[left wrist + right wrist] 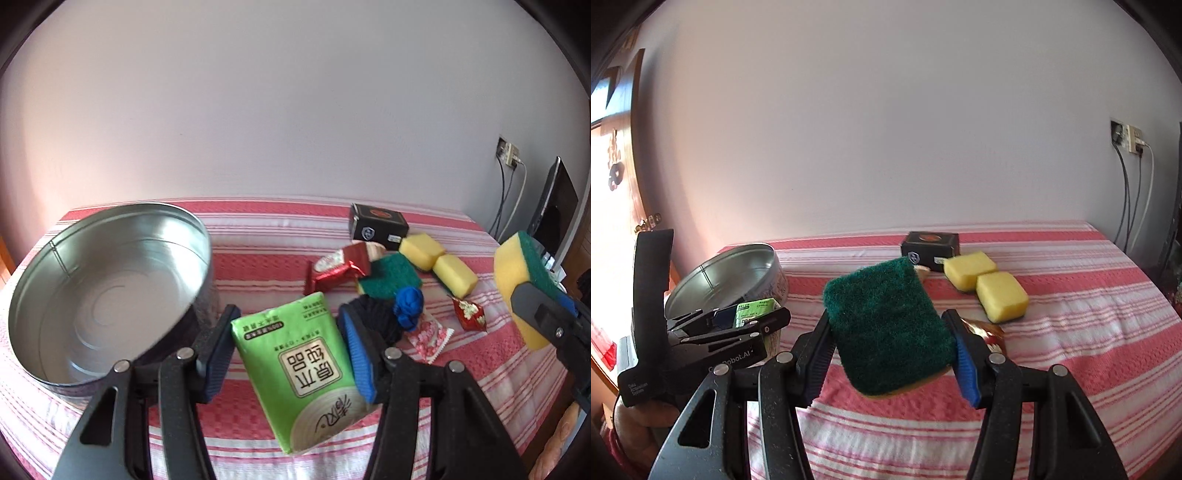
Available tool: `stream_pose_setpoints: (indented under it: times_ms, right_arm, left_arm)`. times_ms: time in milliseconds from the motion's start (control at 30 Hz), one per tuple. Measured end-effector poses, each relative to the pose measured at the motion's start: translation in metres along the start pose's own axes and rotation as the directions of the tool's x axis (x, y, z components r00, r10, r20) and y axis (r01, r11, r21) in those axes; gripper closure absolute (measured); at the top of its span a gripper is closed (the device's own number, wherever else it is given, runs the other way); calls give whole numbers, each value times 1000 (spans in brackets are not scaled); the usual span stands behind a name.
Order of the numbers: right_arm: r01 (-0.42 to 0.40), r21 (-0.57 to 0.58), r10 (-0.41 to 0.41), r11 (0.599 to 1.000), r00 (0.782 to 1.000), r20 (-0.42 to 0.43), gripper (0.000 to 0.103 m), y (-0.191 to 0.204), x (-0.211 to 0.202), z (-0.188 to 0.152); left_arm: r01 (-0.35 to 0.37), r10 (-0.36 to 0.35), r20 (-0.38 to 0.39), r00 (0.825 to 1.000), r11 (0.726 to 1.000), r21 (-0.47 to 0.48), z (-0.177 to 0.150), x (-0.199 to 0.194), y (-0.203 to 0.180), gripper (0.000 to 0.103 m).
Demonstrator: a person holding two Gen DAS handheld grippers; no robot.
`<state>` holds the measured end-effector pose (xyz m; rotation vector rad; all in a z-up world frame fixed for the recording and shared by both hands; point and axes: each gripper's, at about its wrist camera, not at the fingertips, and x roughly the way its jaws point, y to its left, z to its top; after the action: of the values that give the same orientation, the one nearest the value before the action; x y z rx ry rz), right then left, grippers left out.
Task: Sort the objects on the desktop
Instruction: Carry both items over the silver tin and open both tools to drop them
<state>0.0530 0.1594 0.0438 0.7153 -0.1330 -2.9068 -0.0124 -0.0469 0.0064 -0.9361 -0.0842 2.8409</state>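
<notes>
Tissues first: our left claw is clamped on the green tissue pack, held clear of the striped cloth at the lower middle of the left wrist view. The round metal tin sits empty just to its left, filling the left of that frame. Our right claw is clamped on a scouring sponge, green side up, at the centre of the right wrist view, also off the bench.

We judge the step to be carrying both loads toward the tin. To do it well, we bring the pack over the open rim before letting go, keeping it level so it drops flat. We hold the sponge back so the claws do not collide.

Left on the cloth at the right are two yellow sponges, a black box, red snack packets and a blue cloth knot.
</notes>
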Motion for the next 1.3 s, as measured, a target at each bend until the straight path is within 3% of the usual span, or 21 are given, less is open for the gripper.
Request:
stream_pose_setpoints:
  times_ms: [233, 367, 567, 900, 1067, 1300]
  right_arm:
    - [-109, -42, 111, 993, 992, 66, 43, 52, 37, 34]
    - [-155, -33, 157, 987, 985, 70, 43, 77, 62, 48]
    - [-207, -24, 208, 978, 976, 58, 43, 121, 100, 53]
    - [-266, -14, 266, 964, 964, -14, 43, 176, 155, 48]
    - [-270, -84, 266, 959, 963, -49, 43, 191, 164, 32]
    - [-239, -184, 238, 953, 971, -28, 43, 205, 167, 21]
  left_arm:
    - [-143, 147, 58, 987, 987, -73, 19, -5, 58, 48]
    - [-253, 260, 61, 964, 962, -106, 23, 0, 91, 48]
    - [-350, 361, 39, 932, 922, -165, 24, 2, 131, 48]
    - [-446, 454, -21, 891, 865, -230, 14, 3, 179, 48]
    - [-474, 477, -49, 878, 847, -240, 10, 10, 187, 48]
    - [-513, 512, -70, 856, 824, -243, 7, 15, 193, 48]
